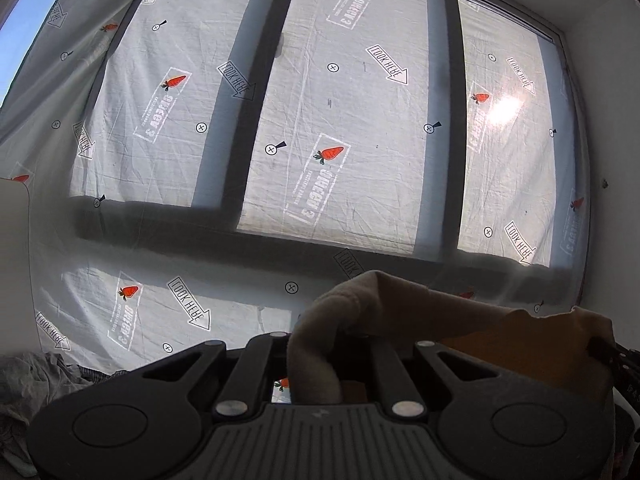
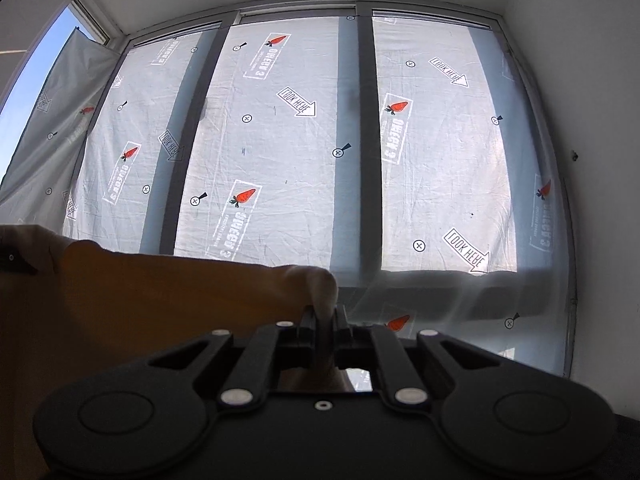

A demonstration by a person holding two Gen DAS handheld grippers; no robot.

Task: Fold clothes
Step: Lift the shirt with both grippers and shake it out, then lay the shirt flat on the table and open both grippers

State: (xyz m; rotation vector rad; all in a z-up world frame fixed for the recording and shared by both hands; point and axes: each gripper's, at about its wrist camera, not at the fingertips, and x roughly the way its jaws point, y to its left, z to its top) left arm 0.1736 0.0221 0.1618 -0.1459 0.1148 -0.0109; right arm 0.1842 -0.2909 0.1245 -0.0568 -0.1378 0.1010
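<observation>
Right gripper (image 2: 324,320): jaws pinched narrow on an edge of the beige garment (image 2: 160,300). Left gripper (image 1: 320,344): jaws likewise clamped on the cloth, held up, spanning both grippers. Behind: printed plastic sheeting (image 1: 340,120) covering windows.

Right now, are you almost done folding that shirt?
Not yet. Done: both grippers have picked up the tan garment. In hand: the left gripper and the right gripper are shut on its top edge, holding it up before the covered window. No fold shows yet. A rumpled grey cloth waits.
</observation>
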